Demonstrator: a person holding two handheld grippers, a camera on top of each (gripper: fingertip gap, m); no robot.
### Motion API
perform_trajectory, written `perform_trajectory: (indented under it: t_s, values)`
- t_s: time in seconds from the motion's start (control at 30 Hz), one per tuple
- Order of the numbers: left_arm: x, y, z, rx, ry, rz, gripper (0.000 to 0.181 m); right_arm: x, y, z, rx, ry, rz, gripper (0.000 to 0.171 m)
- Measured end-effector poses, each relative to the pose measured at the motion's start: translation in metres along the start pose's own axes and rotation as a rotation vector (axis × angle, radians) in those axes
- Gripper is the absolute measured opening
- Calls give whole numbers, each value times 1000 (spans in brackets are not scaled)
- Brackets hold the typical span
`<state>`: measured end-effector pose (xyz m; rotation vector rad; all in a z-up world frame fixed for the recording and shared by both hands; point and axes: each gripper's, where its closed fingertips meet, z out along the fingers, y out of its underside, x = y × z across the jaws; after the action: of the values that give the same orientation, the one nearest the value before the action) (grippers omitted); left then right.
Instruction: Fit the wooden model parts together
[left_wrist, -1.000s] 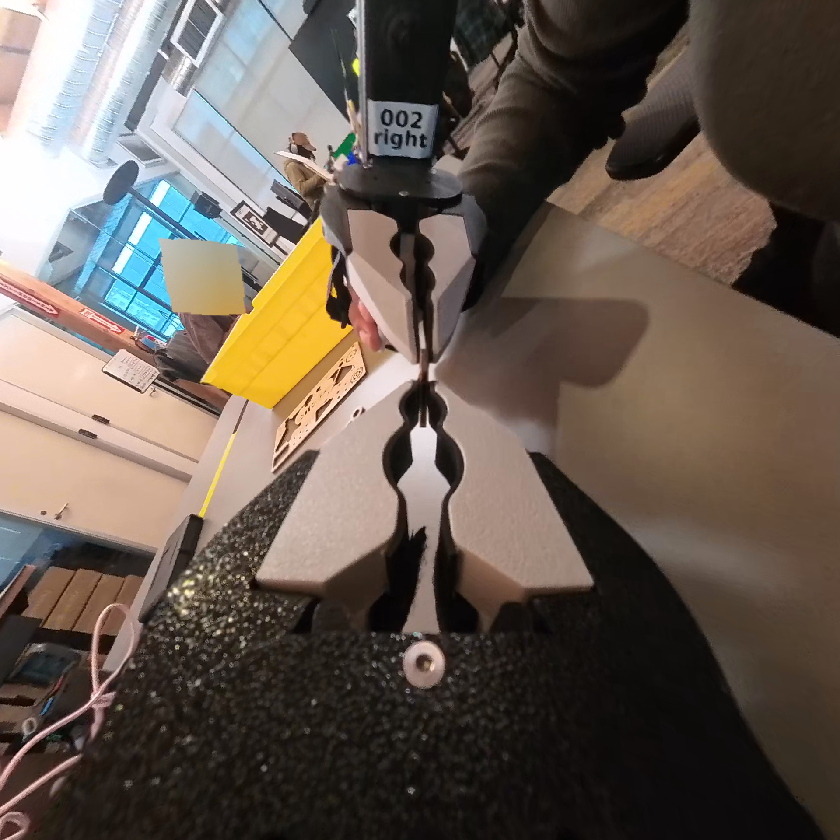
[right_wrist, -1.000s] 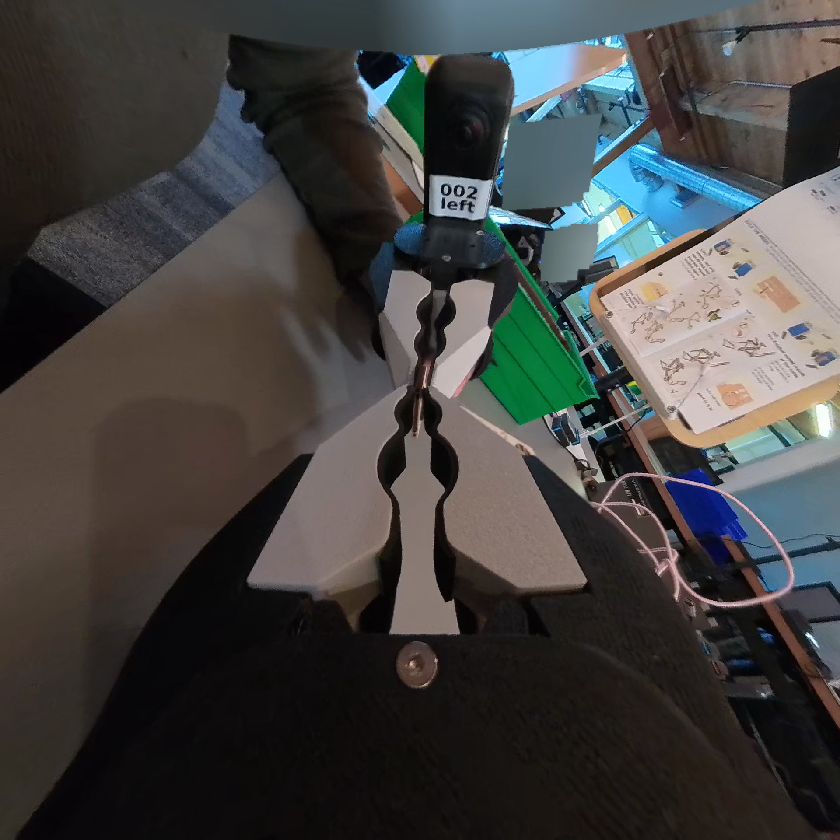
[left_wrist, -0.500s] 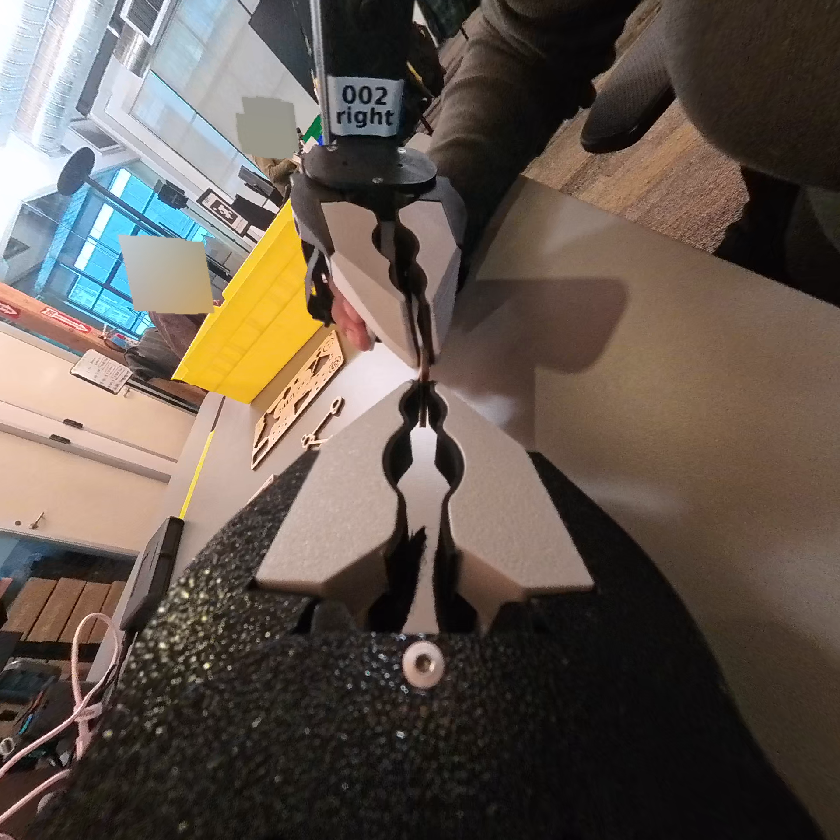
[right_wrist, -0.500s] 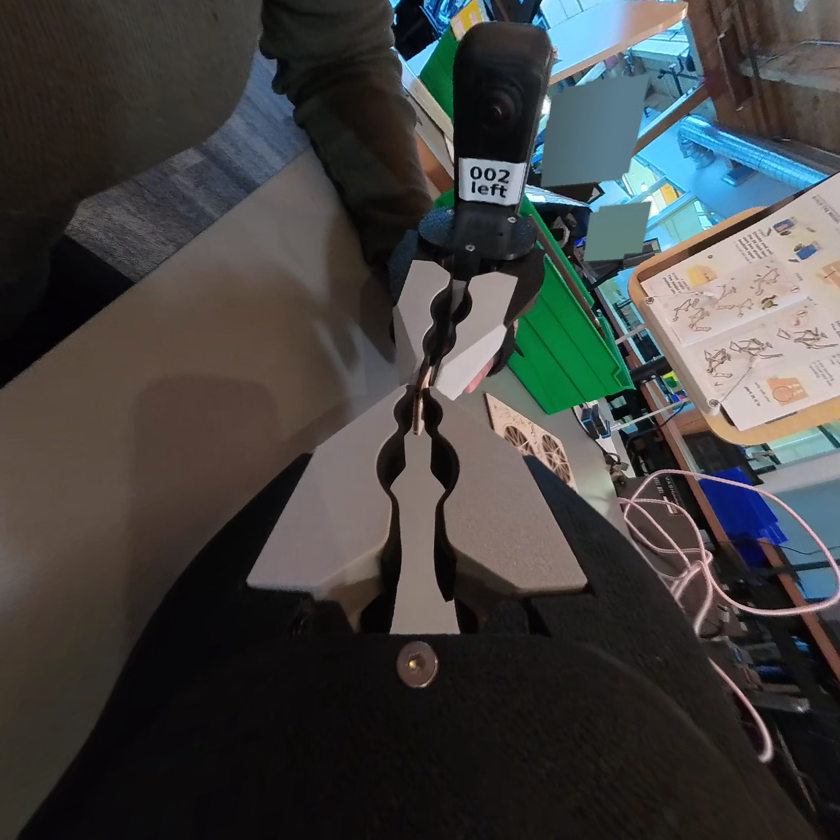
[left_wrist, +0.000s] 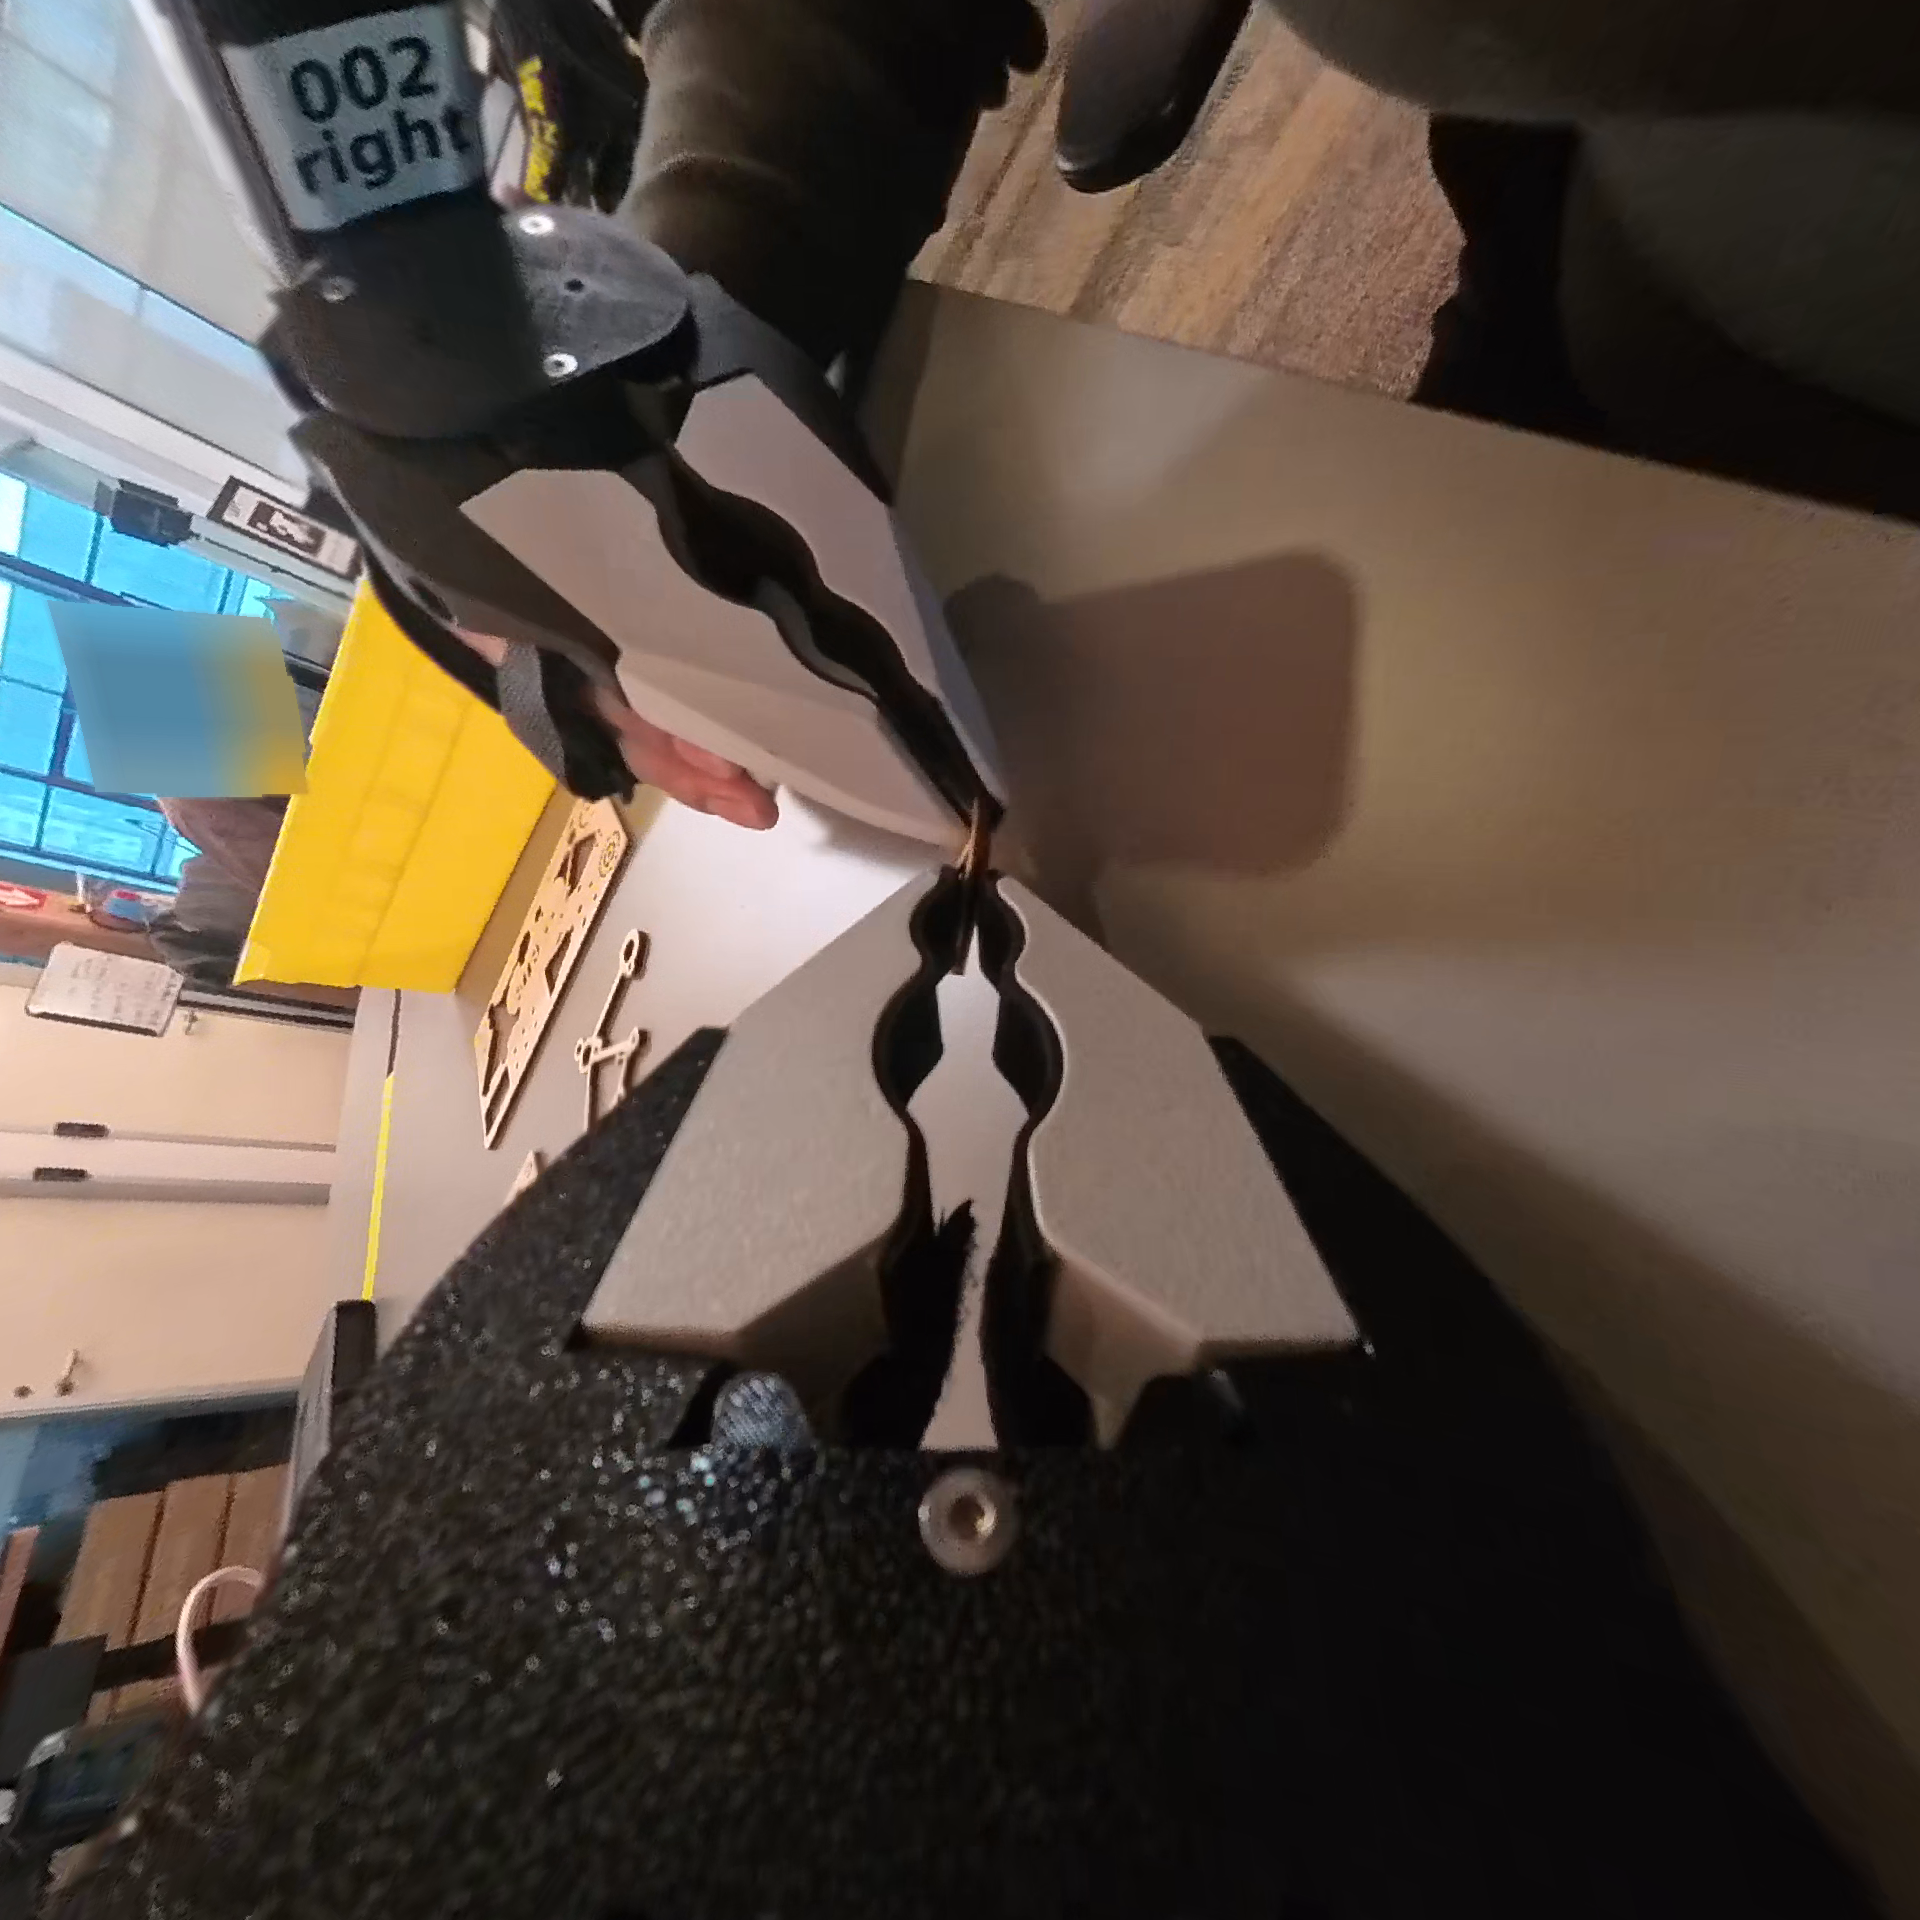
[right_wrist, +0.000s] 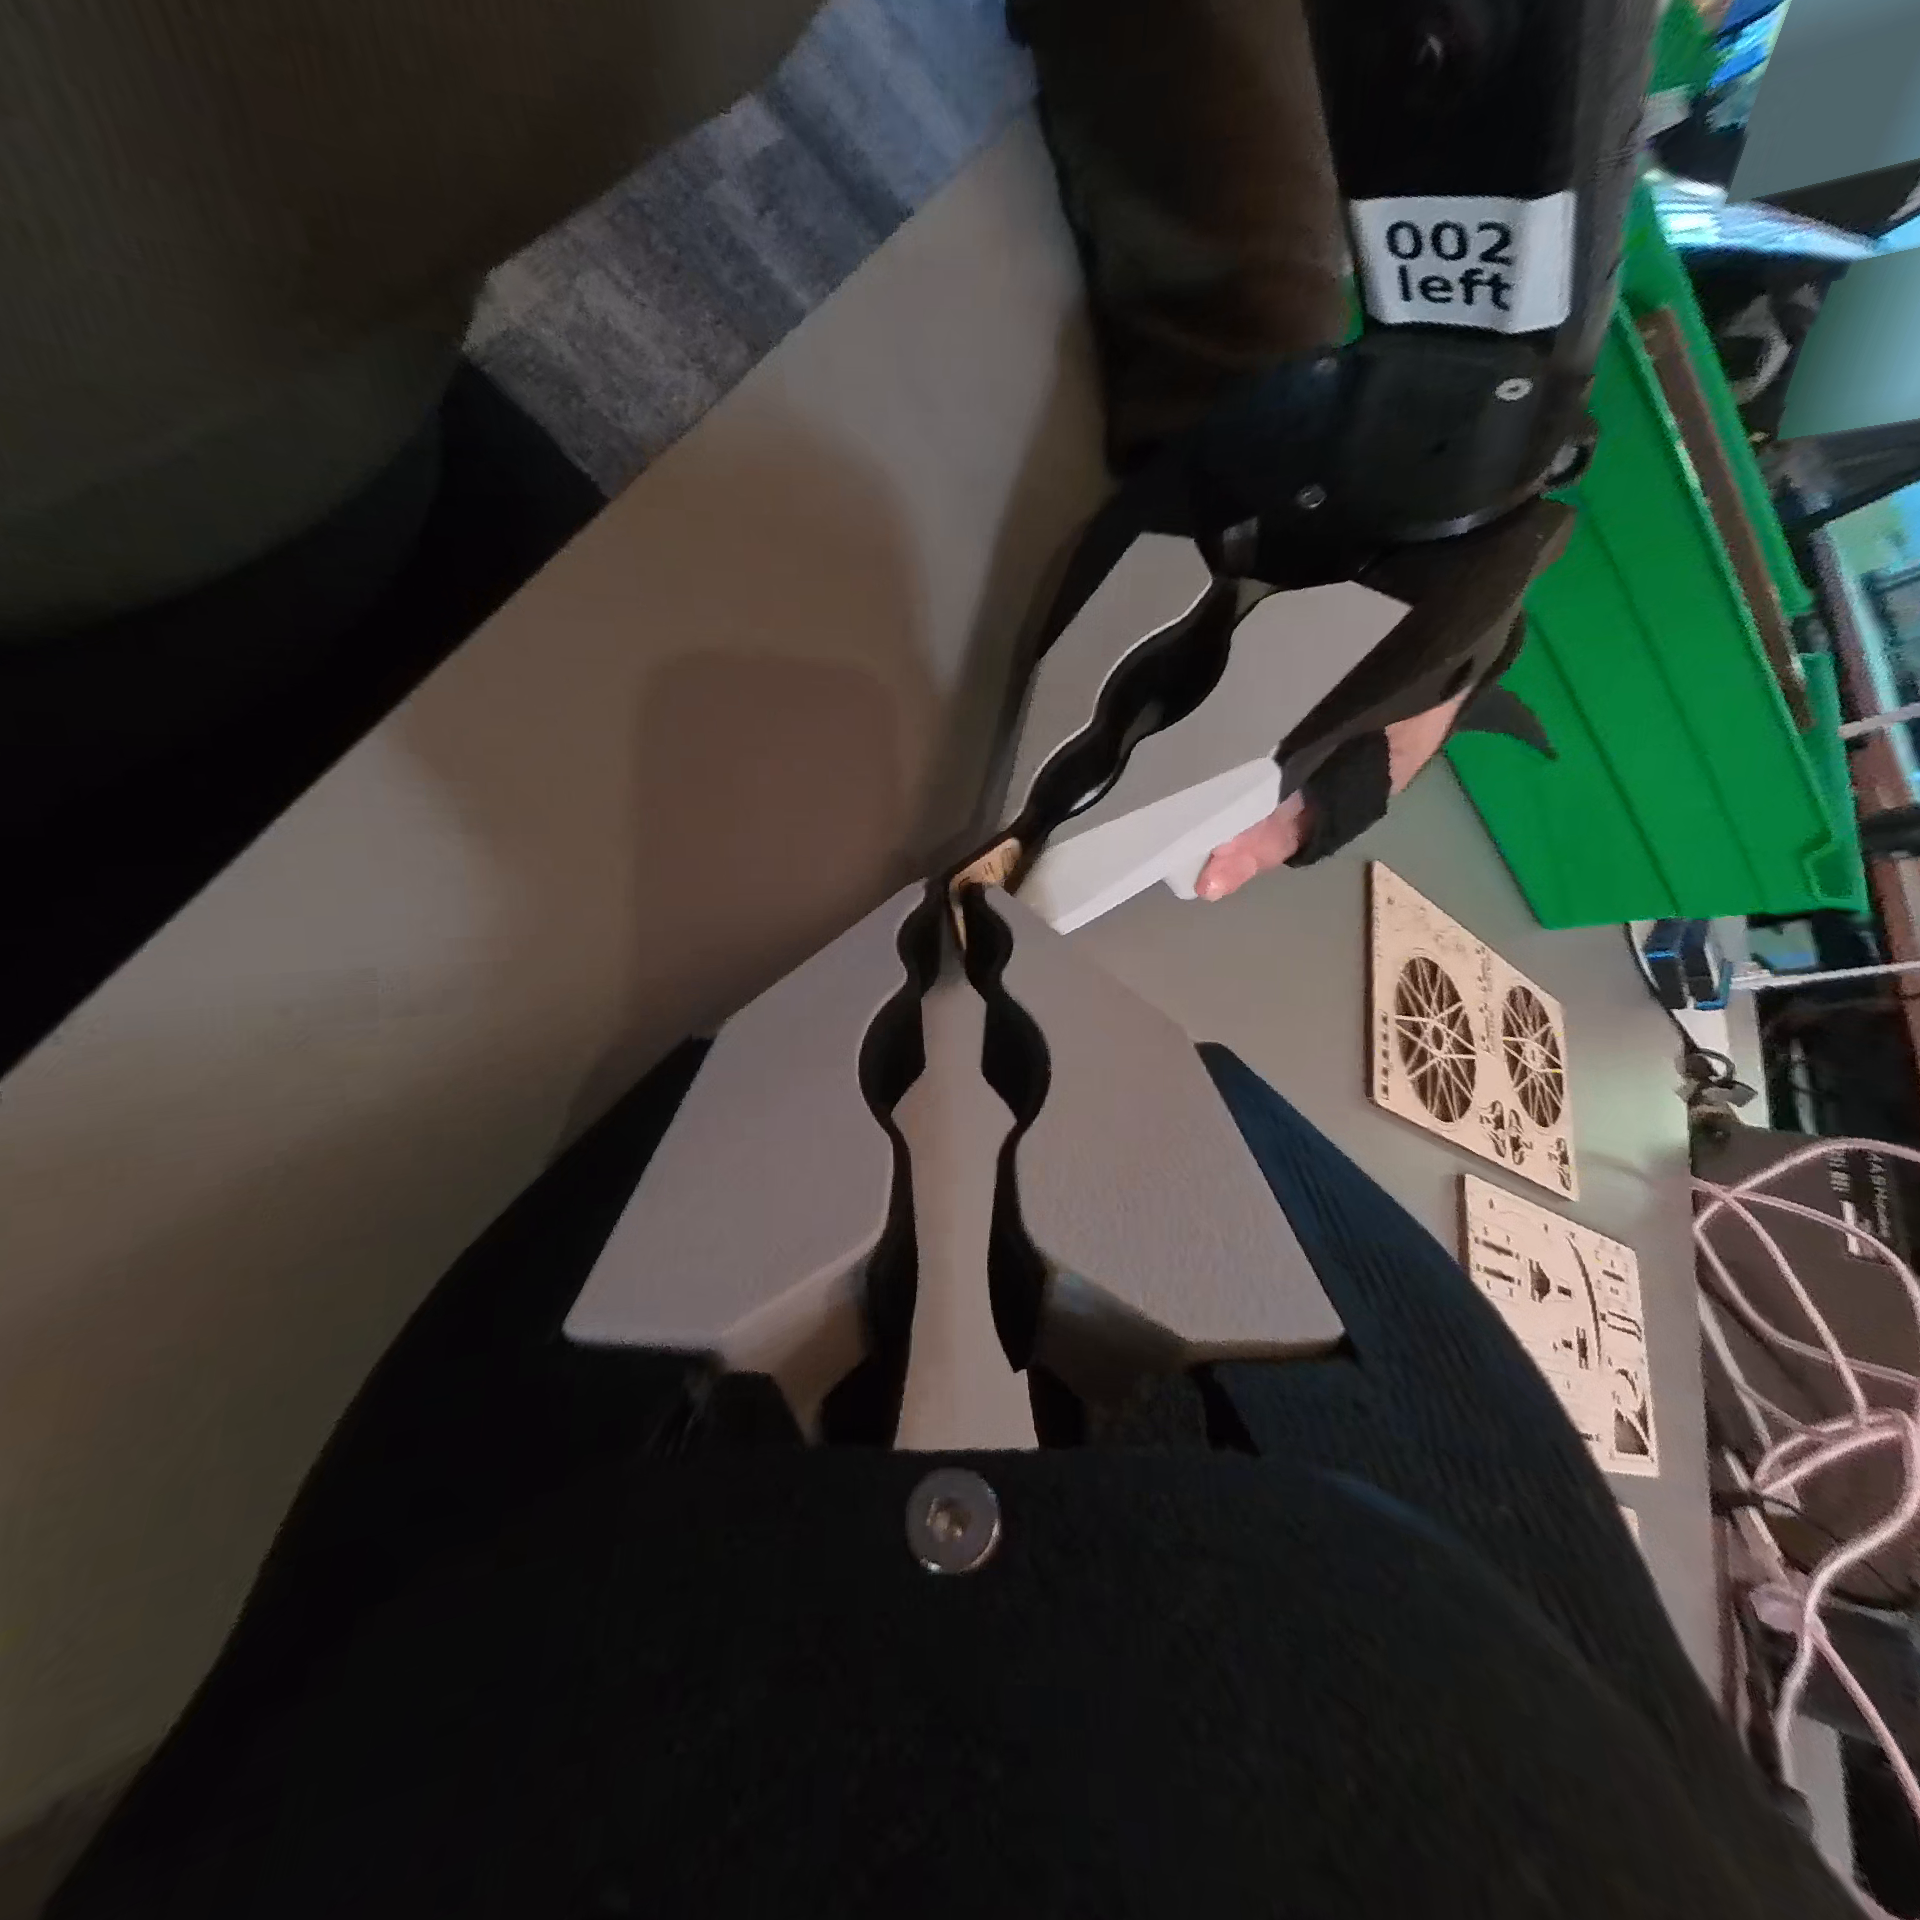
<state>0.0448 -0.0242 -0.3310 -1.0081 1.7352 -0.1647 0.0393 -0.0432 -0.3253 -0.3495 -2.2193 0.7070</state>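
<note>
Left tool: the left tool (left_wrist: 968, 902) points toward 12 o'clock in its own view, its jaws pinched nearly together on a thin wooden part (left_wrist: 966, 940) held edge-on at the tips.
Right tool: the right tool (right_wrist: 956, 914) also points toward 12 o'clock in its own view, jaws clamped on a small wooden piece (right_wrist: 954, 923) seen edge-on.
Meeting point: the two tools meet tip to tip above the worktop (left_wrist: 1507, 831); the two wooden bits touch there, but whether they are slotted together cannot be told.
Left tool from the right wrist view: it comes in from 1 o'clock, with a pale round wooden bit (right_wrist: 995, 862) showing at its tips.
Right tool from the left wrist view: it comes in from 11 o'clock, a bare fingertip (left_wrist: 717, 795) under its grey finger.
Wooden sheets: one cut-out sheet (left_wrist: 551, 966) lies at 9 o'clock in the left wrist view, a loose wooden frame piece (left_wrist: 613, 1029) just beside it; two more sheets, one with wheels (right_wrist: 1470, 1039) and one with small parts (right_wrist: 1558, 1340), lie at 3 o'clock in the right wrist view.
Bins: a yellow bin (left_wrist: 395, 810) at 9 o'clock, left wrist view; a green bin (right_wrist: 1683, 665) at 2 o'clock, right wrist view.
Cables: pink cables (right_wrist: 1808, 1455) at 4 o'clock, right wrist view.
</note>
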Motion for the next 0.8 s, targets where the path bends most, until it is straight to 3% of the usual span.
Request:
perform_trajectory:
  t_s: [0.03,0.23,0.47,0.57,0.8]
  values:
    - [1,0,0,0,2,13,2,-1,0,0,-19,-21,-15,2]
    - [5,0,1,-12,8,86,1,-5,0,3,-62,-137,-13,2]
    - [-8,0,-1,21,-27,-76,1,12,-2,-5,53,104,6,6]
    - [-9,0,-1,22,-26,-107,1,15,-7,-5,86,114,22,13]
    - [-10,2,-2,24,-24,-131,1,15,-3,-4,75,119,20,6]
